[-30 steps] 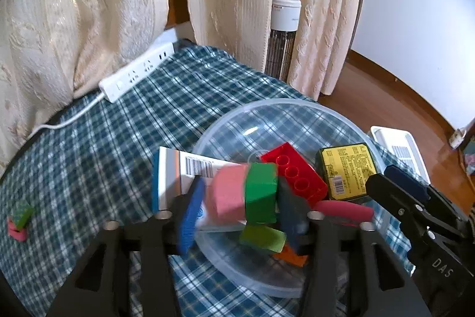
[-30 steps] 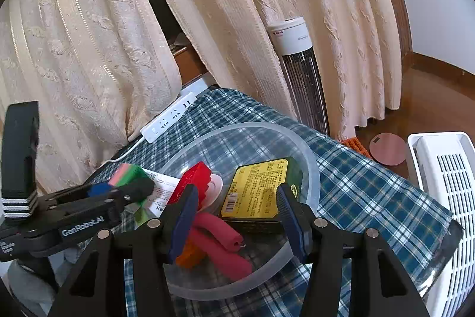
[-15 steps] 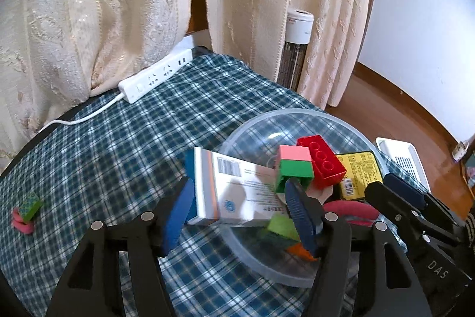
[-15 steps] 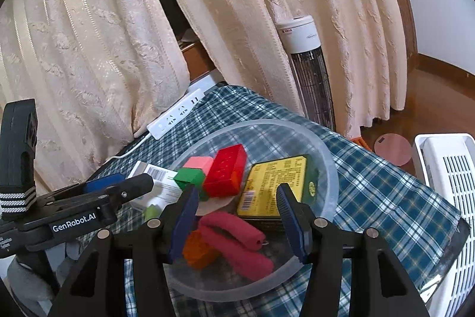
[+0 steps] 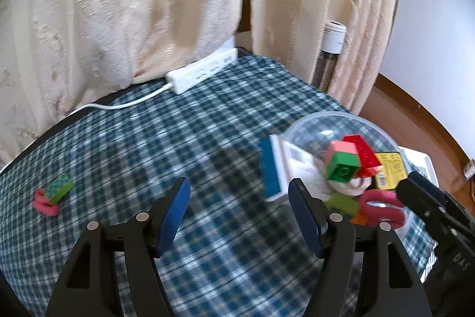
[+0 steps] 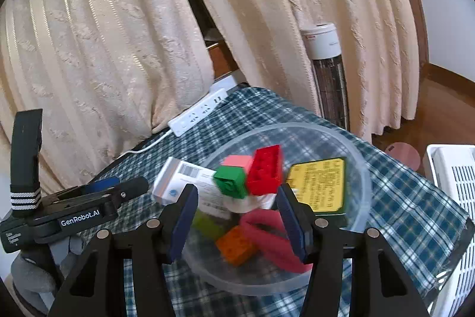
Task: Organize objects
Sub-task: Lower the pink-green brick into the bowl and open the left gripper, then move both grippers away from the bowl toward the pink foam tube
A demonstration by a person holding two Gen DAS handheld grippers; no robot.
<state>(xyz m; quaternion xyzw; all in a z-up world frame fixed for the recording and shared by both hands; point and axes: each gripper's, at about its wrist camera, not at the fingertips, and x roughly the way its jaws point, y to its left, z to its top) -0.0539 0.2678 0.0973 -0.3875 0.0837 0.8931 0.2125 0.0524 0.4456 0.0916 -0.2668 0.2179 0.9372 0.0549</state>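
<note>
Pink-green block (image 5: 341,164) lies in bowl (image 5: 314,121); left tongs (image 5: 239,214) gape.

Left gripper (image 5: 239,213) spread wide, nothing between the blue pads (image 5: 175,213). Right gripper (image 6: 239,220) likewise apart, empty, level beside the left.

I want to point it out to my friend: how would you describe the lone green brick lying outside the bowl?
Look across the blue plaid tablecloth, far from the clear bowl. The green brick leans on a pink piece, the only toys lying outside the bowl.
</note>
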